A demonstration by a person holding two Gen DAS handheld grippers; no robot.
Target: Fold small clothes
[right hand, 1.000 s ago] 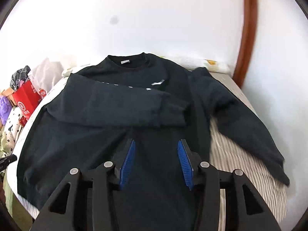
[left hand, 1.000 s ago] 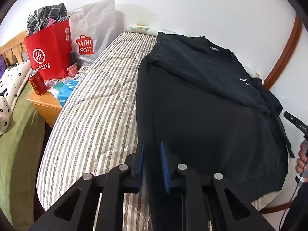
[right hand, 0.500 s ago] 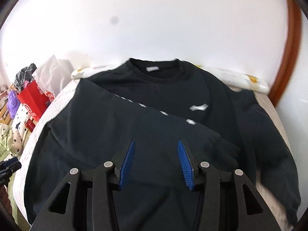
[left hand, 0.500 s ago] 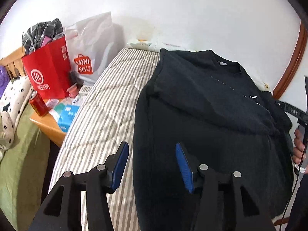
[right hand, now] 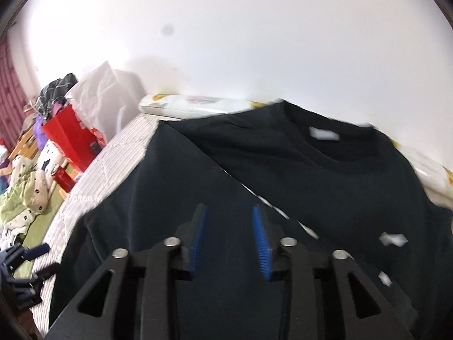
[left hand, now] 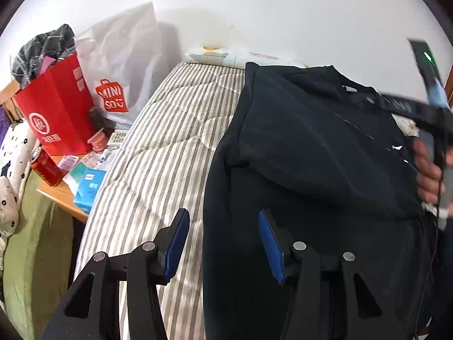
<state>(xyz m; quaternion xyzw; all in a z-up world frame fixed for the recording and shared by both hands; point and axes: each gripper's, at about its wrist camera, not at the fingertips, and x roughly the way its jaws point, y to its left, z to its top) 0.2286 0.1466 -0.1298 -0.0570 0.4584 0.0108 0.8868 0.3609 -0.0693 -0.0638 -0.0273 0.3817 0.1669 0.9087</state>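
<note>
Room: plain white wall [left hand: 283,14] behind a bed [left hand: 158,153] covered in a quilted, beige-and-grey striped mattress cover; a curved brown wooden trim at the far right edge.
Sweatshirt: a black, soft knit sweatshirt [left hand: 311,155] lies flat on the right part of the bed, collar toward the far wall, with a small pale neck label and small white marks on the chest; one sleeve is folded across the front in a diagonal band.
Pillow: a flat, pale printed pillow [right hand: 198,104] lies along the far end of the bed, against the wall.
Table: a small wooden table [left hand: 61,195] stands left of the bed, crowded with things.
Red bag: a stiff red paper bag [left hand: 56,113] stands on the table, stuffed with dark checked cloth that bulges over its top.
White bag: a crinkled white plastic bag [left hand: 121,65] with a red logo stands just beside the red bag; its contents cannot be seen.
Small items: a red drink can [left hand: 46,167], a blue carton [left hand: 90,189] and scattered packets lie on the near part of the table.
Left tool: the left tool [left hand: 223,243] has its blue ribbed pads spread, over the sweatshirt's left edge, pinching nothing.
Right tool: the right tool [right hand: 229,238] hangs over the sweatshirt's middle, its jaws closing a little, with nothing pinched between them; in the left view a hand [left hand: 430,172] grips its handle.
</note>
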